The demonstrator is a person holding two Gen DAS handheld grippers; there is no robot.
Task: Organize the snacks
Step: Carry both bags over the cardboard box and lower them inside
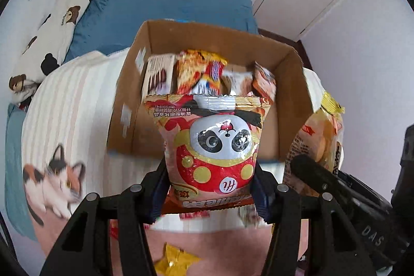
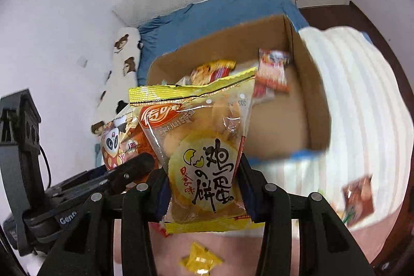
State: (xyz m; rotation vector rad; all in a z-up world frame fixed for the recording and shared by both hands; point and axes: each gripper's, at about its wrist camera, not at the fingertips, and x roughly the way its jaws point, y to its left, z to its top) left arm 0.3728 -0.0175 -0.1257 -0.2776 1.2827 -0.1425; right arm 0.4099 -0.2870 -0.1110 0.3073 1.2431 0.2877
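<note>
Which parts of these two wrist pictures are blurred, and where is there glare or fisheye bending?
Left wrist view: the panda snack bag is sharp with glare on its foil, while the cat print and cardboard box are smeared. Right wrist view: the yellow egg-biscuit bag is crisp, the striped blanket and the box's near edge are blurred. Both views bend at the rim, with dark corners.

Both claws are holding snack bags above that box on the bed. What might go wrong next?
The left gripper pinches the panda bag only near its lower end, so it could slip. The right gripper holds the egg-biscuit bag close beside it; they might collide. The cardboard box sits on soft bedding and may tip.
</note>
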